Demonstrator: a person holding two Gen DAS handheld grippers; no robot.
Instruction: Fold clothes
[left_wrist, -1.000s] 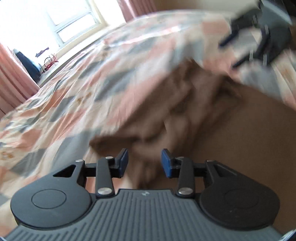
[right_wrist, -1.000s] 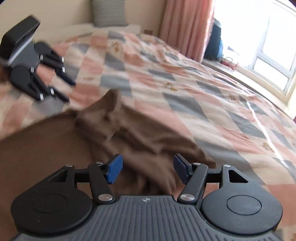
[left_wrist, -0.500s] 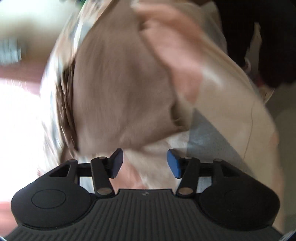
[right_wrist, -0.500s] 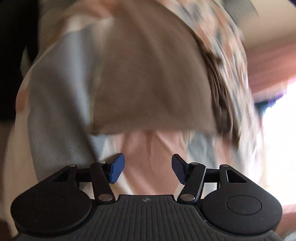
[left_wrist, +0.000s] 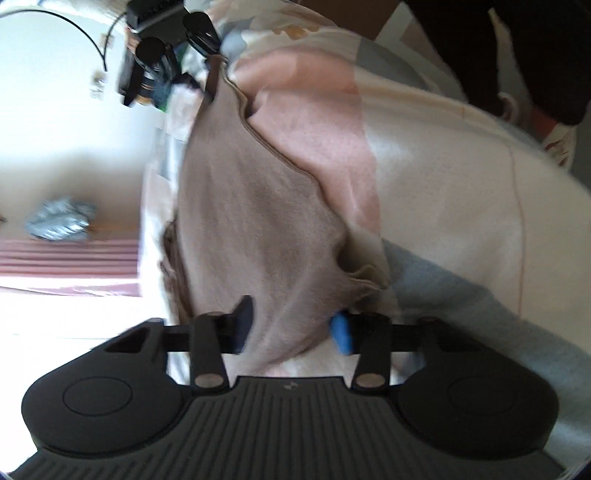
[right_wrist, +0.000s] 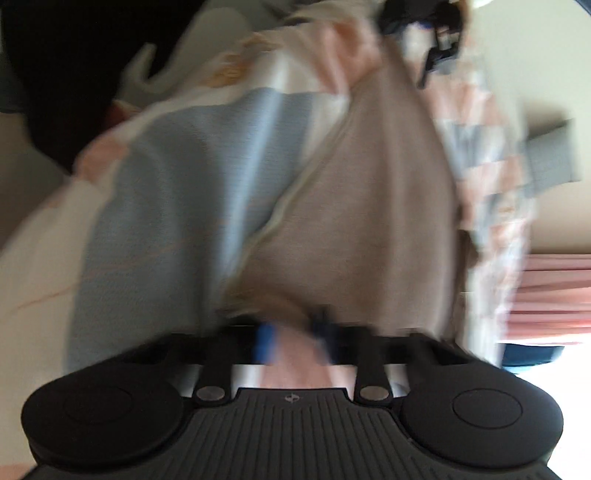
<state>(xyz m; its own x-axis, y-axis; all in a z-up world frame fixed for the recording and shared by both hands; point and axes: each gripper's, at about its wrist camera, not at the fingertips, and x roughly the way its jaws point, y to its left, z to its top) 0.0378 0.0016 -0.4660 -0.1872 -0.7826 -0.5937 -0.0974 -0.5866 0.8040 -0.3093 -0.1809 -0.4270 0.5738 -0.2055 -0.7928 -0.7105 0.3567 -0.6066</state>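
The brown garment (left_wrist: 258, 229) lies on the patchwork bedspread (left_wrist: 443, 192), its near edge between the left gripper's (left_wrist: 291, 325) parted fingers. In the blurred right view the right gripper (right_wrist: 291, 341) meets the cloth's edge; its grip cannot be told. Farther off, pink curtains (right_wrist: 554, 291)

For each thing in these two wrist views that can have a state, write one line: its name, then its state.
Left gripper: open, brown cloth between its fingers.
Right gripper: blurred; jaws partly closed, grip cannot be told.
Brown garment: spread flat on the bed, one edge bunched near the left gripper.
Patchwork bedcover: lying over the bed, under the garment.
Pink curtain: hanging drawn beside the bright window.
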